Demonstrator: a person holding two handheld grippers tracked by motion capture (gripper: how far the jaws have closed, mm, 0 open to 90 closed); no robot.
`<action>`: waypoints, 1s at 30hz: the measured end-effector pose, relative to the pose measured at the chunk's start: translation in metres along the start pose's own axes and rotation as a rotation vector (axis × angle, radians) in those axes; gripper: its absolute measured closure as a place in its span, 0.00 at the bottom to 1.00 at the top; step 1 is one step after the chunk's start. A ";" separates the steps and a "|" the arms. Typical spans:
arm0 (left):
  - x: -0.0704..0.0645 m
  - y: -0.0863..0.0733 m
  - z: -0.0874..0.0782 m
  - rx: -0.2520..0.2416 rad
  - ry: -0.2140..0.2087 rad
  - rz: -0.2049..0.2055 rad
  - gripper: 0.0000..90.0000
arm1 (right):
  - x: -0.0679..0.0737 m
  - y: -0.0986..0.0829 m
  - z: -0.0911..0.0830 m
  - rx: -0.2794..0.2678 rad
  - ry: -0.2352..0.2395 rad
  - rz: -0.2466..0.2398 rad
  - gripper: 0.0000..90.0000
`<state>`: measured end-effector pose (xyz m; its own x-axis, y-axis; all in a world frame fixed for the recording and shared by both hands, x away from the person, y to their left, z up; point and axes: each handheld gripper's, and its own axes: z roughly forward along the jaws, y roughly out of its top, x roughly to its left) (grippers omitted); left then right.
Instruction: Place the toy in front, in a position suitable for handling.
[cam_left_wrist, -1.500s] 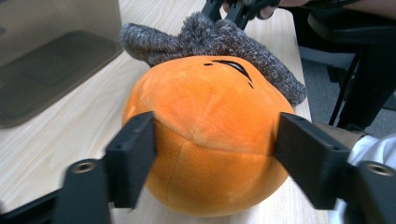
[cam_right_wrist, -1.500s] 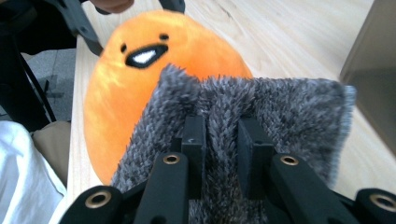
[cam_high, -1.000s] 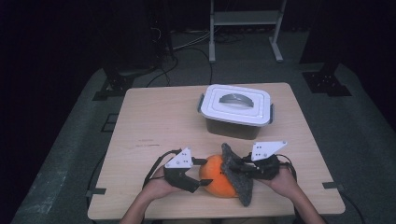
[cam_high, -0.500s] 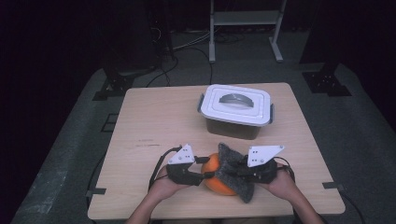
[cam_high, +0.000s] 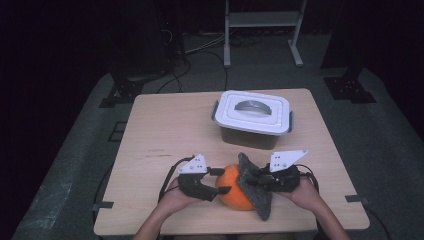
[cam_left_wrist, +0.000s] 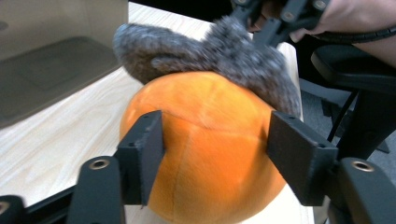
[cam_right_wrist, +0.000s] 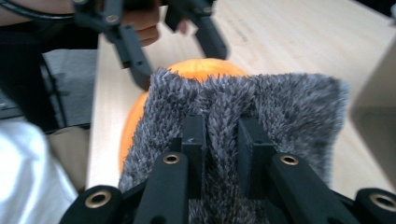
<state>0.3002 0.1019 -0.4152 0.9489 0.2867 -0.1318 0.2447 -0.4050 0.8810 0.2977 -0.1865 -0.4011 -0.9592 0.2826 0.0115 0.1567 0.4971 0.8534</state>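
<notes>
Beyond high view's table (cam_high: 165, 130), right gripper (cam_right_wrist: 216, 140) pinches cloth (cam_right_wrist: 280, 102).

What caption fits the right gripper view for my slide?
Right gripper pinches a fold of grey fuzzy cloth draped against the orange ball.

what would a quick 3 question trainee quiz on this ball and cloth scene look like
1. True or false: the right hand-held gripper pinches a fold of the grey fuzzy cloth.
2. What do the left hand-held gripper jaws straddle: A the orange ball, B the lidded box, C a cable?
3. Fill in: the cloth lies draped against the ___.

Key: 1 true. 2 A. 3 orange ball.
</notes>
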 end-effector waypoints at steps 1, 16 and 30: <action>0.000 0.000 0.000 0.002 -0.005 -0.013 0.38 | 0.002 0.000 0.001 0.004 0.013 0.004 0.83; -0.014 0.002 0.005 0.044 -0.039 0.162 0.41 | 0.004 0.017 0.007 -0.037 0.023 -0.021 0.83; -0.016 0.001 0.005 0.051 -0.050 0.186 0.37 | -0.003 0.011 -0.006 -0.029 0.031 0.004 0.83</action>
<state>0.2864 0.0926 -0.4140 0.9871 0.1601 0.0080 0.0726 -0.4908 0.8682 0.3005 -0.1868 -0.3889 -0.9656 0.2583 0.0307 0.1539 0.4720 0.8681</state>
